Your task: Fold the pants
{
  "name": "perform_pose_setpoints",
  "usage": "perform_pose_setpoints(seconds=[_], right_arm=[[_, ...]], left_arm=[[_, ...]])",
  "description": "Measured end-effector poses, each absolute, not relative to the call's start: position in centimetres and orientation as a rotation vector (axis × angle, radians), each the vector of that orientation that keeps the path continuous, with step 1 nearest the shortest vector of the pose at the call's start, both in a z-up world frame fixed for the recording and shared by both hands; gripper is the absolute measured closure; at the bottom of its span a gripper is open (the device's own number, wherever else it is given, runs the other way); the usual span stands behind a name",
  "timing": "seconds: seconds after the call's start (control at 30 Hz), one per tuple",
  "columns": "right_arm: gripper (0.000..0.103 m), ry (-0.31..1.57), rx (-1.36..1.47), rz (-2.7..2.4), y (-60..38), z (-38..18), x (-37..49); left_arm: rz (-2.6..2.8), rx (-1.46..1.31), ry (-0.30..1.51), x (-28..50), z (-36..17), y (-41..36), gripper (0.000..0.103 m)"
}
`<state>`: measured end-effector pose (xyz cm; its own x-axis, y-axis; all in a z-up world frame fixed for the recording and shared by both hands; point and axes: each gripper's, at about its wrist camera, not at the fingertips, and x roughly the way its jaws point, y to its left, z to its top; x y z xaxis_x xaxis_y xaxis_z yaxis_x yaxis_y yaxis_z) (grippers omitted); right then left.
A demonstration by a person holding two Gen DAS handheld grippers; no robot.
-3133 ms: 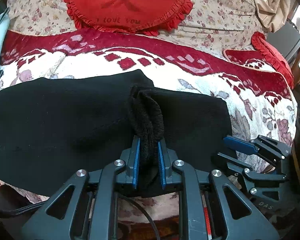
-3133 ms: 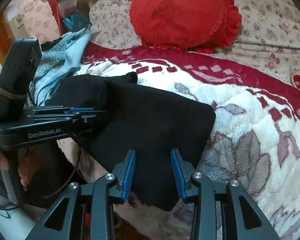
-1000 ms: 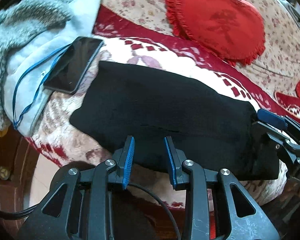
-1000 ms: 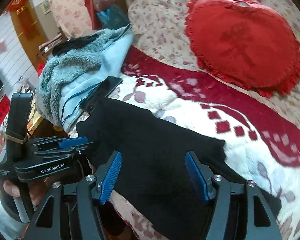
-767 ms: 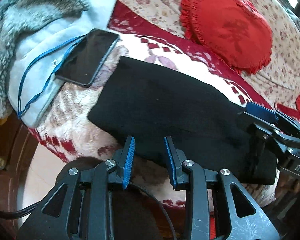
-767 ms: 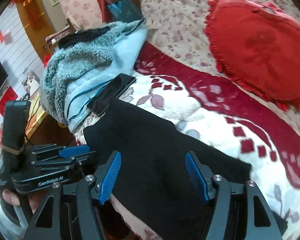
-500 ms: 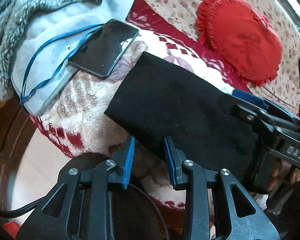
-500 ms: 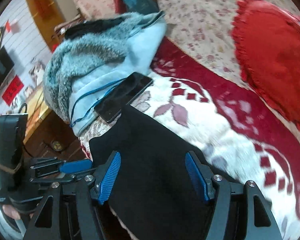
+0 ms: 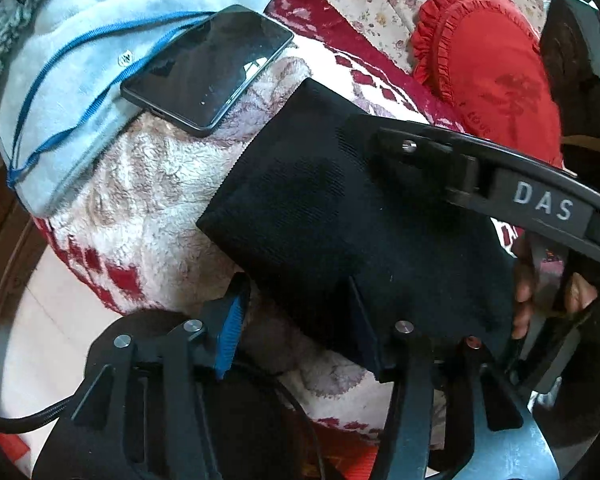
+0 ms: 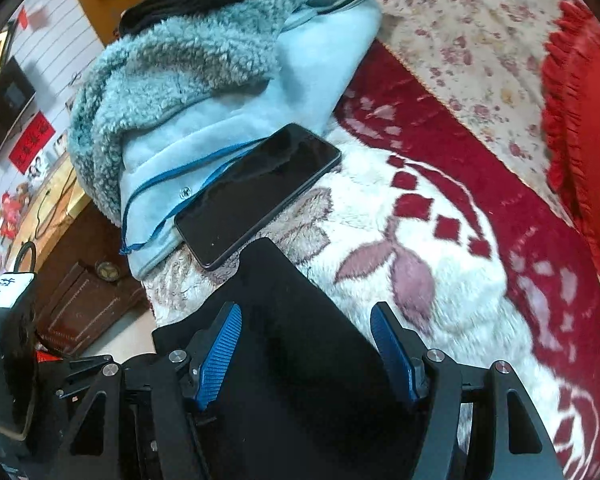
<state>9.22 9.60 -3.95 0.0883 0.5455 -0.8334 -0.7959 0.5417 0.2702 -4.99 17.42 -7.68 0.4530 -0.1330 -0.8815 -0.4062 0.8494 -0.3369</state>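
Note:
The black pants (image 9: 340,216) lie folded into a long band on the red-and-white fleece blanket (image 9: 148,184). My left gripper (image 9: 296,320) is open at the near left corner of the band, its fingers straddling the cloth edge. My right gripper (image 10: 306,344) is open over the left end of the pants (image 10: 292,320), fingers wide apart above the cloth. The right gripper also shows in the left wrist view (image 9: 480,168), lying across the pants.
A black phone (image 9: 208,68) lies just beyond the pants' left end, also in the right wrist view (image 10: 256,192). A light blue fleece jacket (image 10: 204,88) with a blue cord is piled at the left. A red frilled cushion (image 9: 488,60) sits at the back. The bed edge and floor (image 9: 32,320) lie near left.
Both grippers have moved left along the folded pants to its left end. The left gripper, shut on a bunch of cloth three seconds ago, is open now and wider than half a second ago.

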Motion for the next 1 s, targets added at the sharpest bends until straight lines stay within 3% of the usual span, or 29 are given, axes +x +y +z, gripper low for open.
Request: perform_pose_setpoints(seconds=[0.53,0.63,0.67,0.83,1.0], right_arm=[[0.038,1.134,-0.215,1.063,10.9,-6.4,9.6],[0.055,1.108,-0.256,1.051,11.1,-6.1,9.0],[0.063,1.091,-0.259,1.055,11.0,-5.8,8.8],[0.074,1.040,-0.275,1.074,10.3,-4.5,7.9],[0.080,0.987,-0.208,1.106,8.5,-1.9,7.5]], left_arm=[[0.175,-0.551,1.109,-4.1,-7.9,17.2,0.046],[0.166,-0.561,1.107,-4.1,-7.9,17.3,0.047],[0.160,-0.569,1.102,-4.3,-7.9,17.3,0.054],[0.142,-0.598,1.041,-5.2,-6.6,17.3,0.078],[0.106,-0.553,0.958,-6.0,-3.7,16.2,0.084]])
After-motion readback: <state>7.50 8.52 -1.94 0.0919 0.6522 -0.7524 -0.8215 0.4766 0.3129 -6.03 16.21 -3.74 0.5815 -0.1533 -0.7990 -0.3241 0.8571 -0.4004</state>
